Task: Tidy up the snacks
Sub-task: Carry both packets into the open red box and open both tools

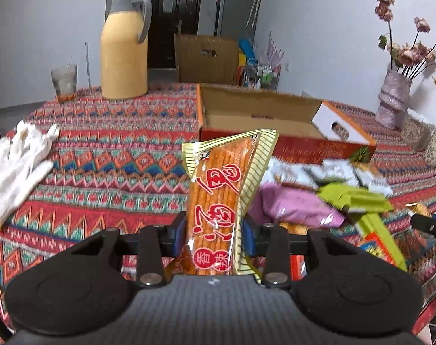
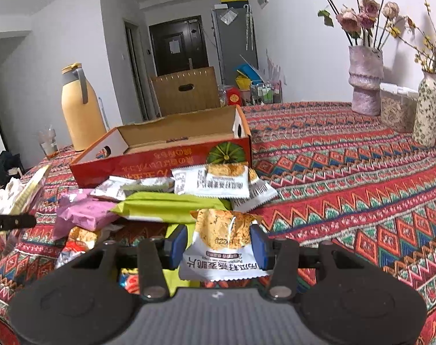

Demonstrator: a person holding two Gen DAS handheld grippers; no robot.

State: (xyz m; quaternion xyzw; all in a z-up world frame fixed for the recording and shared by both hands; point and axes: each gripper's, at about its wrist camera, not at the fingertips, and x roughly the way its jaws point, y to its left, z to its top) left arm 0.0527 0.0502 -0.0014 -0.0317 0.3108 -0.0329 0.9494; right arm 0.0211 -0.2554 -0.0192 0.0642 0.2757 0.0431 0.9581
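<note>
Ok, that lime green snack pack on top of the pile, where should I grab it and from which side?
Probably the lime green pack's near long edge, from the camera side. It lies flat across the pile, that edge is uncovered, while white packets overlap its far edge. Both hand-held grippers already hold packets.

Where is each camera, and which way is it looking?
Left wrist: sits on the left gripper, facing along its fingers, which pinch an orange snack, toward the box and thermos.
Right wrist: sits on the right gripper, whose fingers pinch a white packet, facing the same box and the snack pile.
Shared: box, thermos, snack pile, vase, patterned cloth.
</note>
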